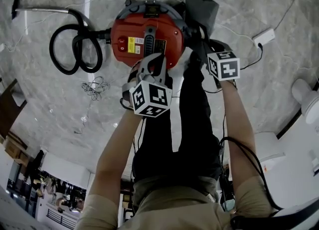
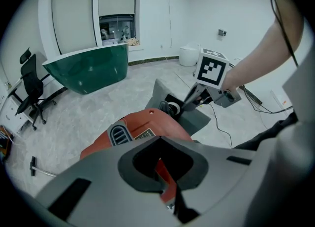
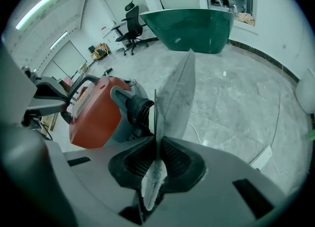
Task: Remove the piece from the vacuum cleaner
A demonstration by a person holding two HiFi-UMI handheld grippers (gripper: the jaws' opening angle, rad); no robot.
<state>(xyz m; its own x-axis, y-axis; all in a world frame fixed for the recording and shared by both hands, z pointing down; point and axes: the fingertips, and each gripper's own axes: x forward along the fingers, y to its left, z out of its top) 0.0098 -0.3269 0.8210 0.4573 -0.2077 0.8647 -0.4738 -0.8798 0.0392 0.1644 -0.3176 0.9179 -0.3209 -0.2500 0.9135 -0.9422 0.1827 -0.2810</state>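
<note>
Both jaws clamped: right gripper (image 3: pixel 158 148) on the grey piece (image 3: pixel 178 95) standing edge-on mid-frame, left gripper (image 2: pixel 160 166) on the vacuum cleaner (image 2: pixel 135 126).

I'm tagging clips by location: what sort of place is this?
Probably an office lobby or showroom: a wide, polished stone-look floor, a large green curved counter, and a wheeled office chair by white walls.

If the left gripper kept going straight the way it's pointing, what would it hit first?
The red vacuum cleaner: the left gripper seems shut on a red part of it, so it would press straight into the body. Depth is hard to judge.
</note>
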